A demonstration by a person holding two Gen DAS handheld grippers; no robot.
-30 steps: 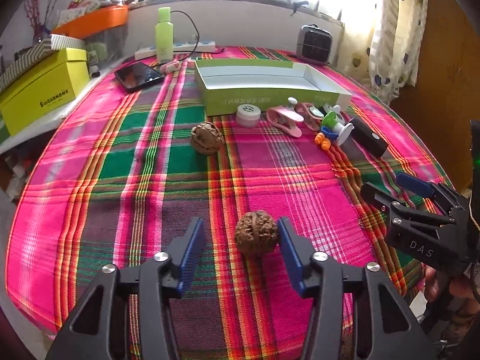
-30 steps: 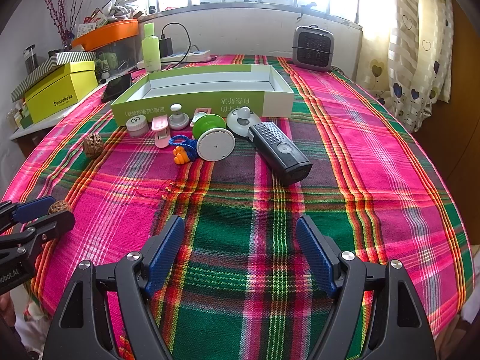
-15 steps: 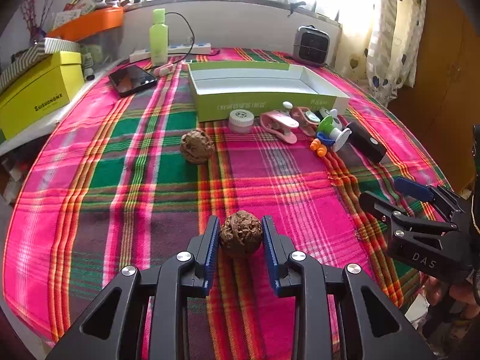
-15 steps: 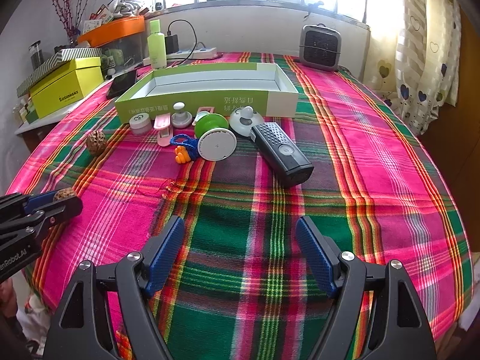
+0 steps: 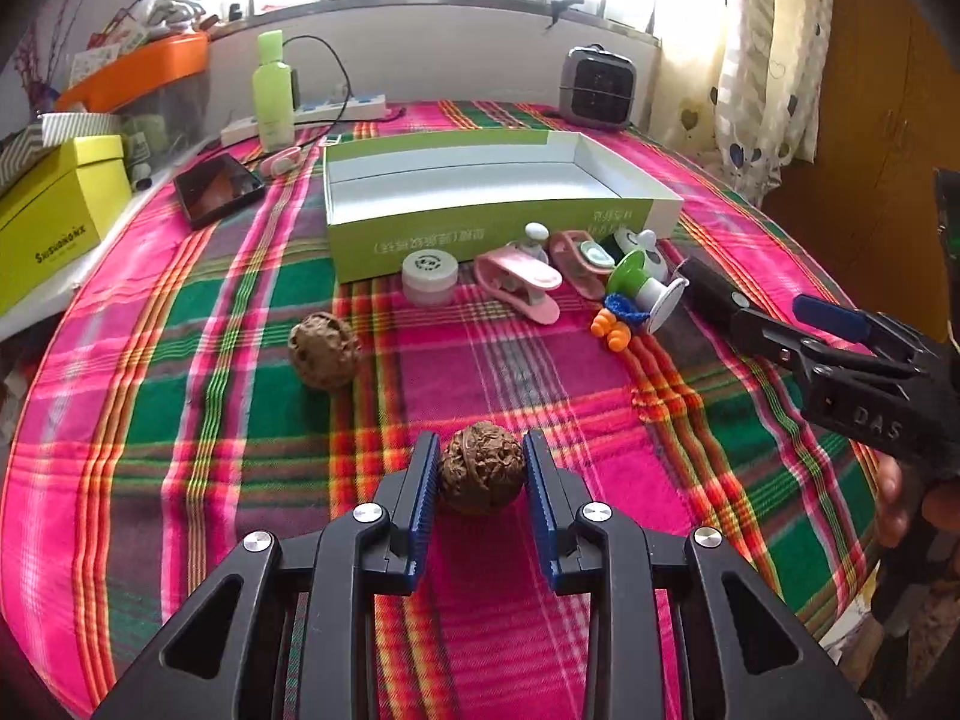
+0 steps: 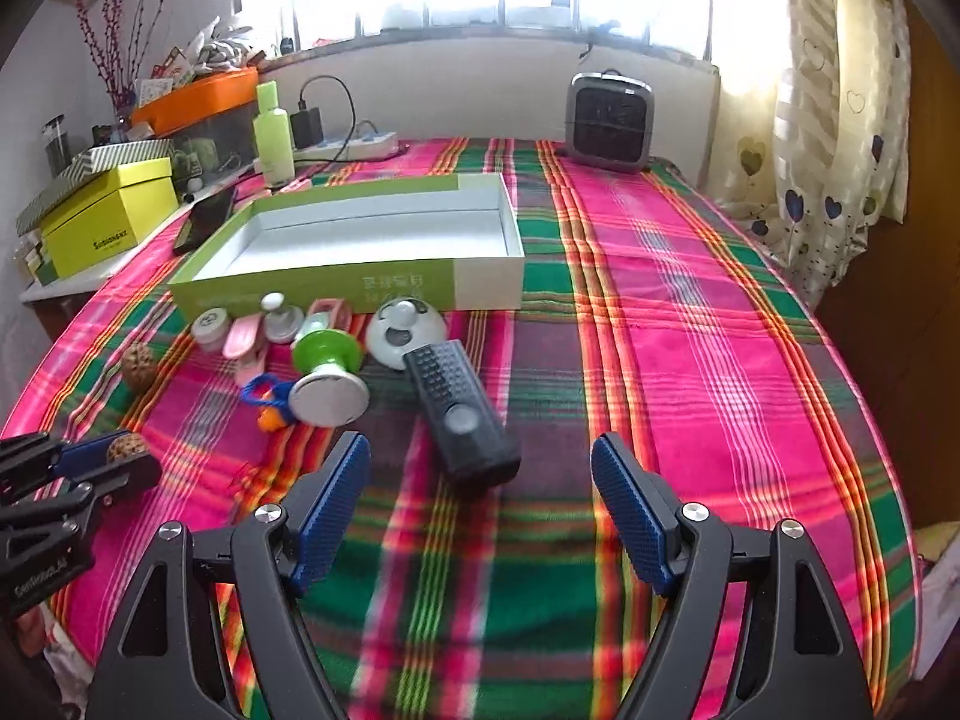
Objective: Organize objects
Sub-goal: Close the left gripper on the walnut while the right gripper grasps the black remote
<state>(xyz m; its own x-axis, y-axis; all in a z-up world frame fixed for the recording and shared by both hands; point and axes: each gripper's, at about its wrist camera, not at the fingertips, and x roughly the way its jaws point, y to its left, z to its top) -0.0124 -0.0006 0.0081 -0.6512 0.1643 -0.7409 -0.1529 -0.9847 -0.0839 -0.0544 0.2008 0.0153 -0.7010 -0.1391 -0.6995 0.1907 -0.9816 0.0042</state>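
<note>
Wrist cams; shared green box (image 5: 480,228)

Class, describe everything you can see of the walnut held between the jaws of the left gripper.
The walnut is a round, brown nut with a deeply wrinkled, ridged shell that looks hard and woody. It appears whole and uncracked. It sits between the blue ribbed pads of the left gripper, whose jaws are shut on its two sides. Below it lies the pink, green and orange plaid tablecloth; whether it rests on the cloth cannot be told. A second, similar walnut lies apart, farther away to the left.
</note>
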